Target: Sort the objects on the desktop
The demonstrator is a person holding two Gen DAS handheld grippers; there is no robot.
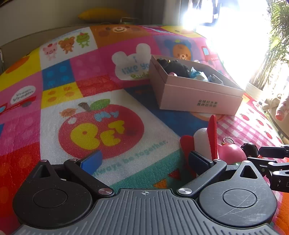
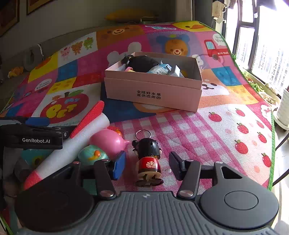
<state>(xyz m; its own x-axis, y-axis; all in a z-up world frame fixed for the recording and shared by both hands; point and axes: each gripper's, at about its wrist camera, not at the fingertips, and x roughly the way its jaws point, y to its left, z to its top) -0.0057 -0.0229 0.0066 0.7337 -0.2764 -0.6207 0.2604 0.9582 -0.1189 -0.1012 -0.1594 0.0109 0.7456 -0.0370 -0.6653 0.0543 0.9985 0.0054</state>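
Note:
A small doll with black hair, a red top and a key ring stands on the mat between the jaws of my right gripper; a gap shows on each side, so the pads do not press on it. My left gripper is wide open over the mat with nothing between its fingers, its right finger beside a white foam rocket with red fins. A pink round toy and a teal egg toy lie by the rocket. Behind them, the open pink box holds a black plush and small packets.
A colourful cartoon play mat covers the surface; its green edge runs along the right by bright windows. A white plant pot stands off that edge. A yellow cushion lies beyond the far end.

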